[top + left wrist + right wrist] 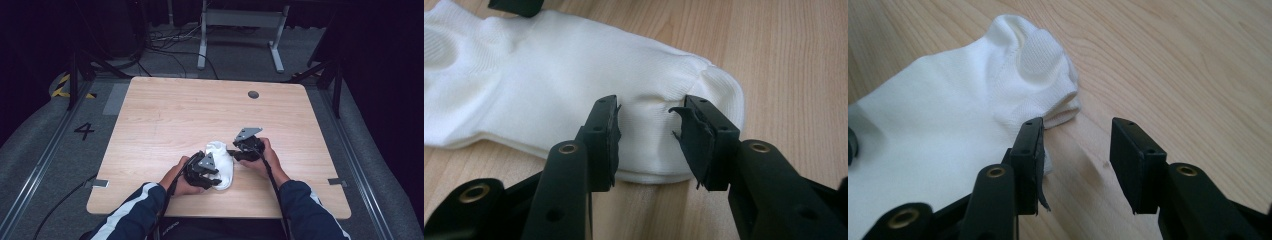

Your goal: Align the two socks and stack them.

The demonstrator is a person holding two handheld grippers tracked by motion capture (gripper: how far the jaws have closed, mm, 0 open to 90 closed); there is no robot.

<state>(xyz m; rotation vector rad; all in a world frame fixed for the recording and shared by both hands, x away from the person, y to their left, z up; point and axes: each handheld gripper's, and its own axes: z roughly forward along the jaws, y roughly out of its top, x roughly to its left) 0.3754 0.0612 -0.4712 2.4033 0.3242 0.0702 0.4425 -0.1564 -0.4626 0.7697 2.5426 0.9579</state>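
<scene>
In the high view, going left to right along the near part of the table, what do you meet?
Left claw → white sock → right claw → right hand, all on the wooden table.

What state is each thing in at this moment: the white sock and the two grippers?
White fabric sock: lying flat on the wooden table, not lifted.
Left gripper: open, jaws astride the sock's rounded end.
Right gripper: open, one jaw at the sock's edge.
</scene>
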